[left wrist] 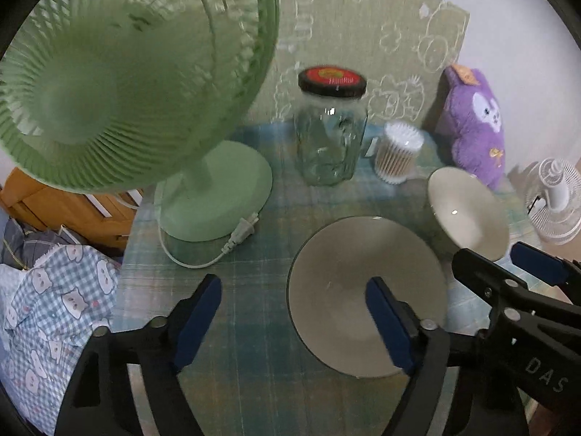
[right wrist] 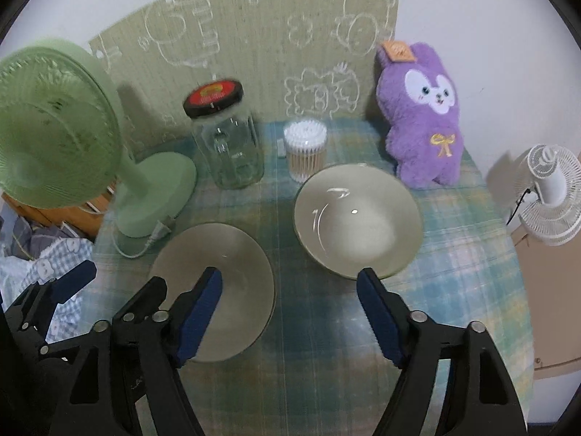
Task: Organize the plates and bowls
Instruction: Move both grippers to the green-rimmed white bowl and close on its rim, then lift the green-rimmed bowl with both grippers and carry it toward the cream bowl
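On the table with a plaid cloth [right wrist: 454,254] lie one plate [right wrist: 232,254] and one bowl [right wrist: 357,218], both pale and empty, side by side but apart: the plate toward the left, the bowl to its right and a little farther back. Two grippers hang over them. The left gripper [left wrist: 294,321] has its two blue-padded fingers [left wrist: 198,321] spread wide with nothing between them; its right finger stands over the plate's face, its left finger over bare cloth beside the plate's left rim, and whether either touches cannot be told. The right gripper [right wrist: 290,314] is likewise spread and empty, its left finger over the plate's right part and its right finger at the bowl's near rim. Behind the dishes stands one clear glass jar [right wrist: 230,152] with a black and red lid, upright, and just to its right one round tub of cotton swabs [right wrist: 305,152]. One purple plush rabbit [right wrist: 423,116] sits upright at the back right corner of the table. There are two fans: one green desk fan [right wrist: 58,127] on the left of the table, its white plug [left wrist: 241,234] and cord lying loose on the cloth, and one small white fan [right wrist: 548,196] beyond the table's right edge. A checked fabric with printed bear faces [left wrist: 54,309] lies off the left side.
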The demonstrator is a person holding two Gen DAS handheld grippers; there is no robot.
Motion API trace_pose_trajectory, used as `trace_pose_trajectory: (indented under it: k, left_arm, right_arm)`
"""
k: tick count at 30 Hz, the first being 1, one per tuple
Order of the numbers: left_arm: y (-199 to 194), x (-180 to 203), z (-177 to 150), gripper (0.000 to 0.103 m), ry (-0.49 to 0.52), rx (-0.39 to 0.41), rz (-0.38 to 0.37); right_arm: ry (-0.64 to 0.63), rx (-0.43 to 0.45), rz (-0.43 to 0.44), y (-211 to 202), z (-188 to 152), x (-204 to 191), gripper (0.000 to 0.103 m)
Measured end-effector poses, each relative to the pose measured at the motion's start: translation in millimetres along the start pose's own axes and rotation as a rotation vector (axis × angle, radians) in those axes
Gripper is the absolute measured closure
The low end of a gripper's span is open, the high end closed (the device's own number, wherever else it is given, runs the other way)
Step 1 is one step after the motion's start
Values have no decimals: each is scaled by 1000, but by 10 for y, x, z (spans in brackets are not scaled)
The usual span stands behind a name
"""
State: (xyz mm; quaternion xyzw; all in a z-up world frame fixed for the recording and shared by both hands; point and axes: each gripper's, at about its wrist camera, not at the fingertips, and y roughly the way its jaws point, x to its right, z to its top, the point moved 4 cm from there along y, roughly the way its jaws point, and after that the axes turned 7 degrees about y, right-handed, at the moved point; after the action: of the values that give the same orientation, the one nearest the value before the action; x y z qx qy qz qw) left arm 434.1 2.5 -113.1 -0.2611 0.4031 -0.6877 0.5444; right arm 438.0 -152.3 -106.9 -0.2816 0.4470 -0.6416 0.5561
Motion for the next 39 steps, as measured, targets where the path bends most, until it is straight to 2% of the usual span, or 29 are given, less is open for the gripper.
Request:
trace_pose_trajectory:
  k: [5, 12, 14, 18, 24, 27, 33, 39]
  left_arm:
    - [239, 21, -66, 34, 10, -35, -10]
    - [499, 49, -154, 64, 14, -87, -54]
    - [525, 12, -164, 68, -16, -91, -61]
    - [521, -51, -135, 73, -62, -71, -93]
    - [613, -12, -167, 84, -7, -98, -86]
    - [620, -7, -163, 89, -12, -100, -103]
    - [610, -5, -174, 89, -2, -106, -102]
    - [415, -2, -180, 89, -8, -80, -91]
  right_arm:
    - [7, -49, -2, 343, -51, -2, 41]
    - [-13, -98, -4, 641, -109, -84, 61]
    - [-18, -114, -9, 708, -138, -99, 75]
    - [-23, -145, -1, 807, -203, -136, 86]
    - [-18, -144, 2, 836, -199, -165, 87]
    - [-10, -148, 9, 847, -194, -163, 87]
    - [-22, -146, 5, 816, -207, -176, 88]
    - [-33, -129, 13, 679, -209, -201, 88]
